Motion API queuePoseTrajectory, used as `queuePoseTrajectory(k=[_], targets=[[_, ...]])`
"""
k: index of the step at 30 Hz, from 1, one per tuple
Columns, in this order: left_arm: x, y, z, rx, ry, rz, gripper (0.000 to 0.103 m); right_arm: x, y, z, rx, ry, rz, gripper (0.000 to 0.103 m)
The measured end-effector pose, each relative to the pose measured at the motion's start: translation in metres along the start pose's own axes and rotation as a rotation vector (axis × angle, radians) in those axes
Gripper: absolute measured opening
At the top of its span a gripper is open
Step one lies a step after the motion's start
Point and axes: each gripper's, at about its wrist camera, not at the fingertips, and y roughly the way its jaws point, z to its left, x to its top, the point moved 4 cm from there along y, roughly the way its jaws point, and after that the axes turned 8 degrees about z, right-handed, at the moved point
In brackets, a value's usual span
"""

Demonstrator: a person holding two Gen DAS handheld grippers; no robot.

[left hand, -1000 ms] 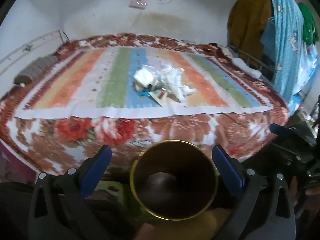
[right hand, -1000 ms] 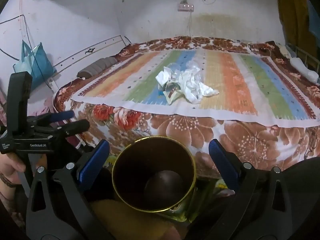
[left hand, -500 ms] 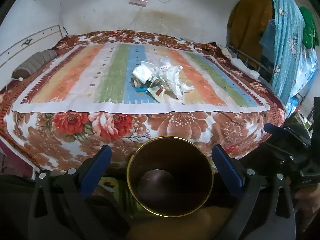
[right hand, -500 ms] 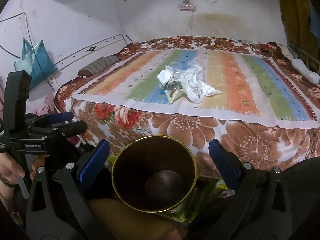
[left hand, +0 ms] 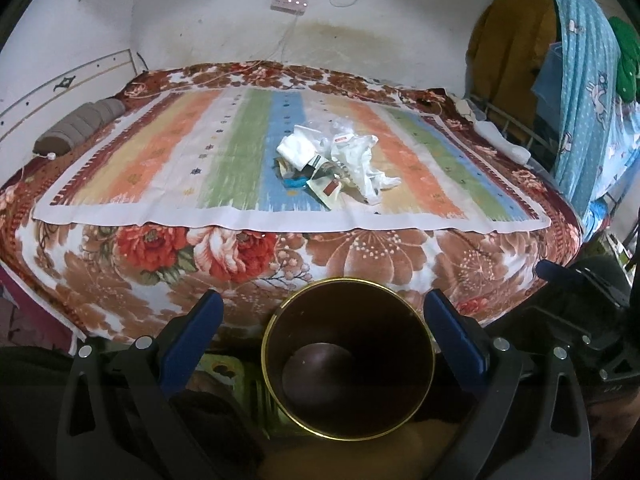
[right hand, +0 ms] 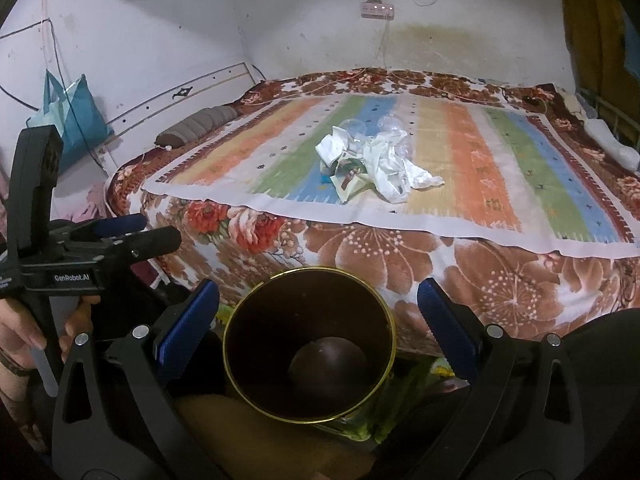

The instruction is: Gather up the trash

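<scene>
Crumpled white trash pile lies mid-bed; dark gold-rimmed bin stands empty.

Bed under striped sheet, trash pile

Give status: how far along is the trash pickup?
Done: nothing visible; the bin looks empty. In hand: nothing; left tongs and right tongs are open, either side of the bin. Left: the whole trash pile of crumpled paper and wrappers sits on the striped sheet.
</scene>
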Motion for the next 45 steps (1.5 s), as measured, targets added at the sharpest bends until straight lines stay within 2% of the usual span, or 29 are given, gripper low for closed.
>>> queuePoseTrajectory(k=[8,16,22,27,31,34,39,45], targets=[[-0.001,0.0,-0.006,-0.024,0.018,-0.001,0.097,0.0,0.001,-0.003,0.013,0.011,0.004,0.095],[0.002,-0.002,0.007,0.016,-0.058,-0.013,0.097,-0.001,0.003,0.0,0.014,-0.001,0.015,0.095],[0.003,-0.002,0.002,0.025,-0.018,-0.013,0.097,-0.001,0.003,-0.001,0.013,0.0,0.015,0.095],[0.004,-0.001,0.004,0.011,-0.031,-0.006,0.097,-0.001,0.004,0.0,0.015,0.002,0.018,0.095],[0.009,0.003,0.01,-0.02,-0.052,0.015,0.097,-0.001,0.009,-0.001,0.021,-0.008,0.042,0.095],[0.014,0.004,0.006,0.006,-0.028,0.007,0.097,0.005,0.017,0.0,0.047,0.0,0.064,0.095],[0.024,0.011,0.003,-0.028,-0.022,0.03,0.097,0.016,0.028,-0.001,0.087,0.023,0.084,0.095],[0.04,0.018,0.004,-0.029,-0.008,0.048,0.097,0.027,0.039,-0.001,0.062,0.021,0.099,0.094]])
